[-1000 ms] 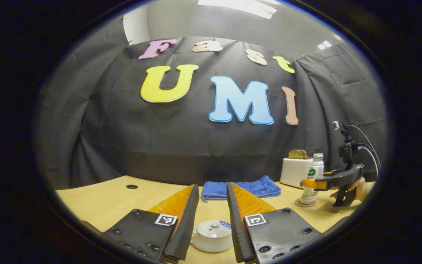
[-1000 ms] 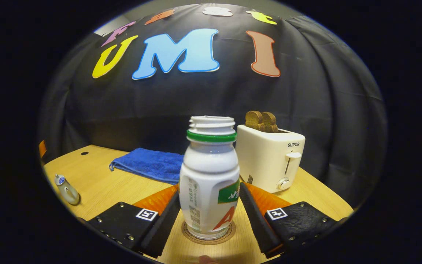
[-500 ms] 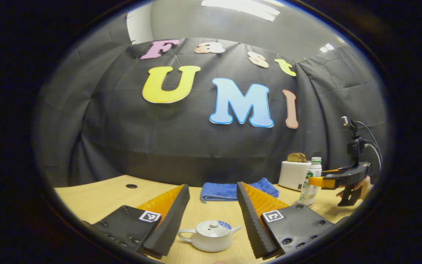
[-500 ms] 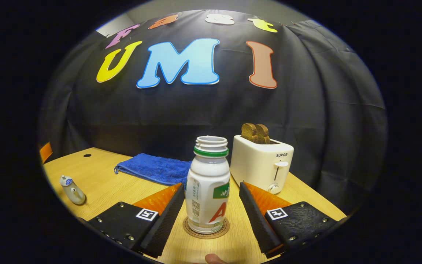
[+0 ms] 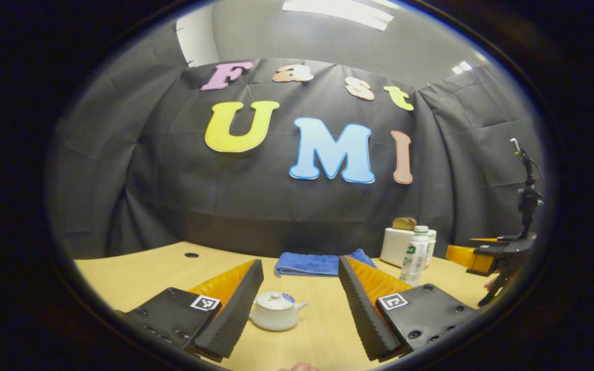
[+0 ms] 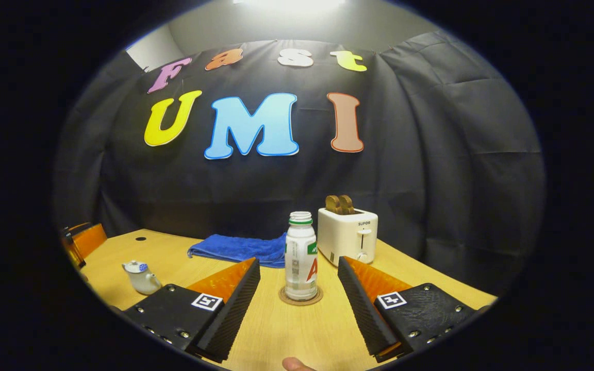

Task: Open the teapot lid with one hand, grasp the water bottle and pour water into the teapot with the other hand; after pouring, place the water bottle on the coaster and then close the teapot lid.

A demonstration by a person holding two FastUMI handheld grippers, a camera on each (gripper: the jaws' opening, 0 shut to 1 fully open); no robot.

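The water bottle (image 6: 300, 256) stands upright on the coaster (image 6: 300, 298), capless, just in front of the toaster (image 6: 347, 234) and beside the blue towel (image 6: 240, 248); the right gripper (image 6: 298, 288) is spread wide, apart from it. The teapot (image 5: 275, 311), lid on, sits on the table (image 5: 137, 270) between the parted fingers of the left gripper (image 5: 301, 296), untouched.

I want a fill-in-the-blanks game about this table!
1. The bottle stands on a round ____.
2. The teapot has its lid ____.
3. The bread slices sit in the ____.
4. Behind the bottle lies a folded towel coloured ____.

Missing words: coaster; on; toaster; blue
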